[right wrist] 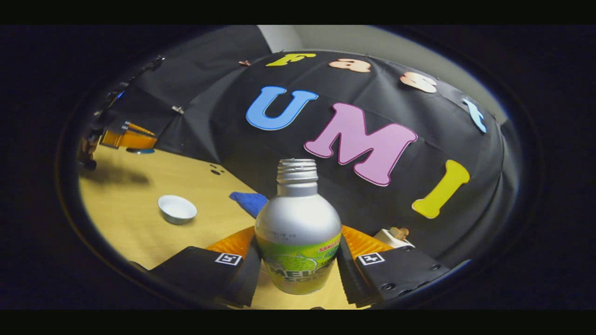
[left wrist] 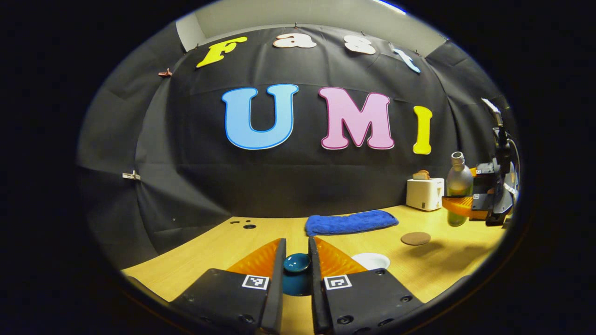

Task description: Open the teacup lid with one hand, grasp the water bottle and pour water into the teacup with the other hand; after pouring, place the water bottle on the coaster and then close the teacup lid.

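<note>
Bottle up in the right fingers, lid held off the cup by the left

The right gripper has its fingers clamped on the sides of the bottle, which stands nearly upright, cap off, lifted clear of the table. The open white cup lies well off to the bottle's left and lower (so the neck, as I judge it, must travel and tip that way). The left gripper pinches the blue lid narrowly, just beside the cup. The coaster sits between cup and bottle.

left claw pinches closed; right claw clamped, raised, tilted.
</note>
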